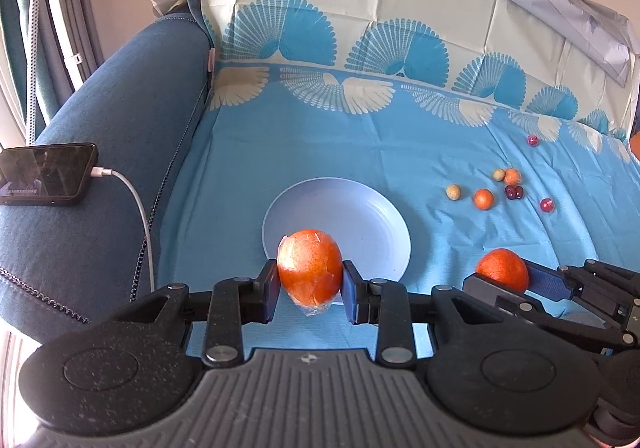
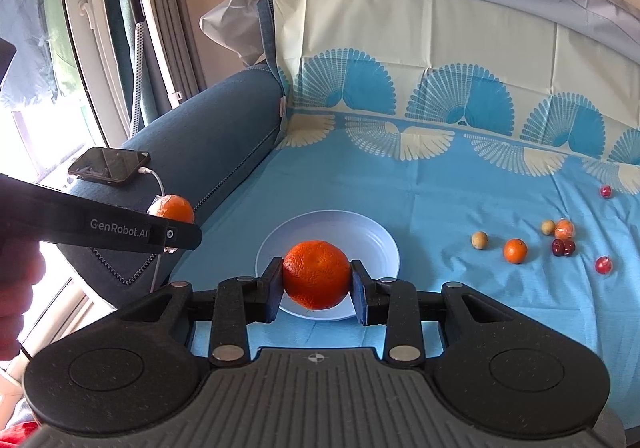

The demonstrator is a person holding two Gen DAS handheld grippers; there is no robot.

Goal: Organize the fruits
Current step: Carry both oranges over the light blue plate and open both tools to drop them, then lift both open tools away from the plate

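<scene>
While the blue patterned cloth [image 2: 440, 207] covers the sofa seat as a work surface, the pale plate [image 2: 380, 244] sits centrally as the likely collection point — it holds nothing yet. Left gripper [image 1: 310, 282] is clamped on a film-wrapped orange [image 1: 310, 268]; right gripper [image 2: 316, 282] is clamped on a bare orange [image 2: 316, 274], both poised at the plate's near rim. Small fruits [image 2: 516, 250] lie scattered well apart to the right — evidently awaiting sorting.

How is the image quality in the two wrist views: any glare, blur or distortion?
Left wrist view: sharp; fisheye bends the tablecloth; glare off the wrapped orange; window edge at left washed out. Right wrist view: sharp; window blown out; blurred hand at the left edge.
</scene>
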